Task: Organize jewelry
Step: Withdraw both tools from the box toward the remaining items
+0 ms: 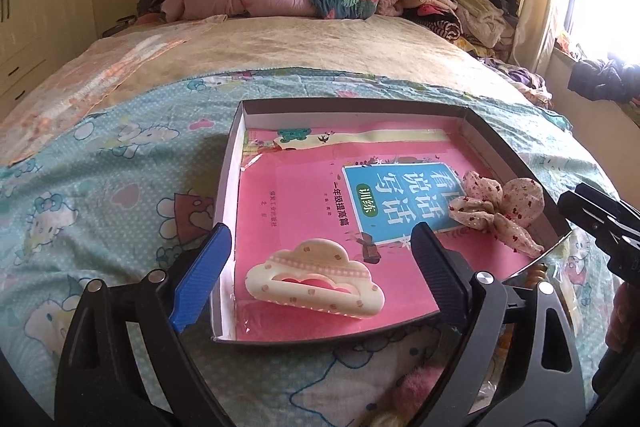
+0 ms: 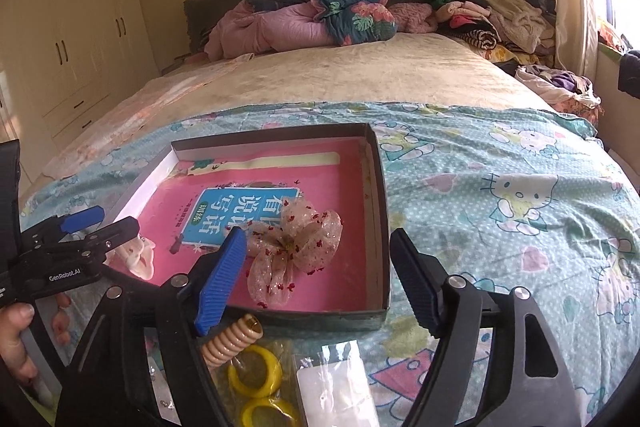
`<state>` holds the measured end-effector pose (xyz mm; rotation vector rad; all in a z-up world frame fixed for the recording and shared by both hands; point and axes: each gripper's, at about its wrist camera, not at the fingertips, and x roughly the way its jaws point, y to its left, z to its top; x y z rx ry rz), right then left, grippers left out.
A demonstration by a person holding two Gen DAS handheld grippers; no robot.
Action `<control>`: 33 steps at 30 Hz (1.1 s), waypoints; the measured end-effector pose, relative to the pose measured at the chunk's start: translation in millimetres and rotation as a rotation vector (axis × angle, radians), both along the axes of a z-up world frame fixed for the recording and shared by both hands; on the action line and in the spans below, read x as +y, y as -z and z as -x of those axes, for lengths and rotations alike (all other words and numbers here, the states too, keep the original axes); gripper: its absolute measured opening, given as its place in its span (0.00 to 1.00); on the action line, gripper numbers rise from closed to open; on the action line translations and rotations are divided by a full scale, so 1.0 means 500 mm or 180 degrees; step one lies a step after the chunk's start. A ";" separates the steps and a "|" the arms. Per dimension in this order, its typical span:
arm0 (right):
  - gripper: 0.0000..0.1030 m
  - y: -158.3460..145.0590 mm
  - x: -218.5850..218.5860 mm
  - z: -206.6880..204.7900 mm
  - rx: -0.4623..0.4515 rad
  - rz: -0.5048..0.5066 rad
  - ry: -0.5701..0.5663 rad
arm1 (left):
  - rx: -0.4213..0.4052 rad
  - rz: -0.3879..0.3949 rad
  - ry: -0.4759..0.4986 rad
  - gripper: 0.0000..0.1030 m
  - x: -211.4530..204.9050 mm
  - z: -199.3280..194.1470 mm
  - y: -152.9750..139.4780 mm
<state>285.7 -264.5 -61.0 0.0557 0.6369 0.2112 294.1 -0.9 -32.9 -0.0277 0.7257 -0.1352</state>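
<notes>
wrist views, close, sharing box (image 1: 496,143) (bedward)

Left gripper (image 1: 320,259) fingers spread wide, right gripper (image 2: 320,269) likewise (both holding nothing)

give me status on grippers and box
Both hand-held grippers open, empty. Clip and bow in box. Bangles outside. Nothing blocking.

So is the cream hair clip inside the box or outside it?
Inside. The hair clip lies on the pink book within the box walls, near the front edge.
</notes>
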 end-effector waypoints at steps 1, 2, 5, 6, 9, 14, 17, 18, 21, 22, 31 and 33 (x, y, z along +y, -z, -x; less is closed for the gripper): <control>0.74 -0.004 -0.002 0.009 -0.0035 -0.0003 -0.0002 | -0.0032 0.0008 -0.0011 0.83 0.002 0.007 -0.007; 0.74 -0.008 -0.001 0.017 -0.0066 -0.0009 -0.0011 | -0.0056 0.0016 -0.0017 0.83 0.001 0.013 -0.013; 0.77 -0.022 -0.005 0.043 -0.0168 -0.0014 -0.0008 | -0.0141 0.0059 -0.0053 0.89 0.004 0.034 -0.031; 0.78 -0.028 -0.007 0.051 -0.0202 -0.0028 -0.0011 | -0.0173 0.0076 -0.0065 0.89 0.005 0.042 -0.037; 0.81 -0.042 -0.008 0.074 -0.0282 -0.0051 -0.0017 | -0.0234 0.0105 -0.0087 0.89 0.004 0.062 -0.052; 0.85 -0.063 -0.012 0.115 -0.0415 -0.0039 -0.0017 | -0.0333 0.0123 -0.0106 0.89 0.002 0.099 -0.073; 0.85 -0.072 -0.015 0.135 -0.0453 -0.0043 -0.0018 | -0.0373 0.0133 -0.0119 0.89 0.002 0.121 -0.081; 0.85 -0.073 -0.017 0.141 -0.0453 -0.0056 -0.0023 | -0.0381 0.0139 -0.0122 0.89 0.004 0.128 -0.083; 0.85 -0.074 -0.019 0.160 -0.0461 -0.0052 -0.0027 | -0.0397 0.0157 -0.0138 0.89 0.007 0.152 -0.085; 0.85 -0.073 -0.020 0.166 -0.0461 -0.0047 -0.0030 | -0.0400 0.0157 -0.0136 0.89 0.008 0.158 -0.085; 0.85 -0.057 -0.012 0.215 -0.0414 -0.0031 -0.0066 | -0.0363 0.0151 -0.0180 0.89 0.017 0.210 -0.070; 0.85 -0.054 -0.010 0.225 -0.0402 -0.0027 -0.0083 | -0.0352 0.0152 -0.0190 0.89 0.019 0.220 -0.063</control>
